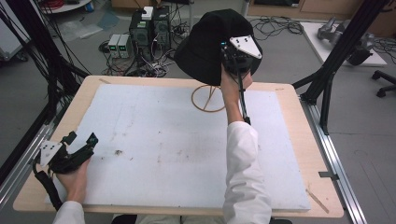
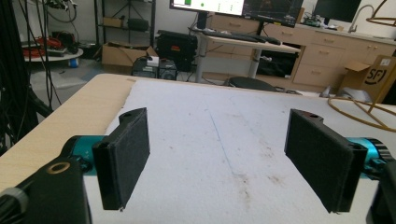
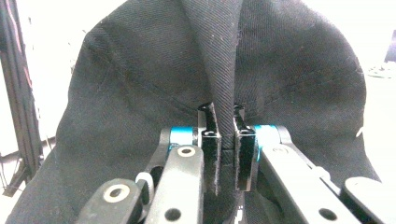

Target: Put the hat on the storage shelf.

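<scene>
At upper centre of the high view, the right gripper (image 1: 236,58) pinches a black hat (image 1: 205,39); lower left, the left gripper (image 1: 77,149) rests open on the surface (image 1: 177,140).

The white mat (image 1: 163,140) covering the tabletop (image 1: 299,121) lies bare across its middle and near side, leaving wide room to pass. At the far edge a wire stand (image 1: 208,99) rises. The black bucket hat (image 1: 205,46) hangs above it, pinched in the right claw (image 1: 236,58). The left claw (image 1: 79,149) rests at the near left corner. Black frame posts (image 1: 336,56) flank both sides.
</scene>
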Demonstrator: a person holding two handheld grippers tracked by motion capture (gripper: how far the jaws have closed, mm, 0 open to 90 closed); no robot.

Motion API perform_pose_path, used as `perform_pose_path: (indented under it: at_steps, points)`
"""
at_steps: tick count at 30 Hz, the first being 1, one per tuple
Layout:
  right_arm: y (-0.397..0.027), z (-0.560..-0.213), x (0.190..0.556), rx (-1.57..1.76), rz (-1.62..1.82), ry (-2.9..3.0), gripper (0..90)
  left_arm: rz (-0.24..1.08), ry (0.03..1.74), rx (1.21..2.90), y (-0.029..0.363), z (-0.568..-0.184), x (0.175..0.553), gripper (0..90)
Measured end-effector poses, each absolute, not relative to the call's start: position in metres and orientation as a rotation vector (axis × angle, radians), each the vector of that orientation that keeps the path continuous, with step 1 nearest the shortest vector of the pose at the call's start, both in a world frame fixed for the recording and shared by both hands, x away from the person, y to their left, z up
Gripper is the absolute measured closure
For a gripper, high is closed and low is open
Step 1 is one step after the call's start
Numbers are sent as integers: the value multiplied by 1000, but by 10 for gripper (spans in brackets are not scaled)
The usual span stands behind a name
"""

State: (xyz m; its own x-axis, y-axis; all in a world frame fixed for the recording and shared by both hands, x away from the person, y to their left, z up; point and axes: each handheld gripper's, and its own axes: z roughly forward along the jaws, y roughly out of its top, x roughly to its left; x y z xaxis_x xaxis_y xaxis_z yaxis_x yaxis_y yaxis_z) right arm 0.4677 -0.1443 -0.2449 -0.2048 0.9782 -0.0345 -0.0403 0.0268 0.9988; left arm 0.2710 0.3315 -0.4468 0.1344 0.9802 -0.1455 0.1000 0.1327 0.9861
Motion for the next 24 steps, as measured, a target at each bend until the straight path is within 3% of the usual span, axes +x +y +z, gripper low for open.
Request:
perform_pose_path:
  at_steps: [24]
  points:
    - [-136,-276,495,1136,1306,1471,854,945,1231,1244,327,-448,279,224]
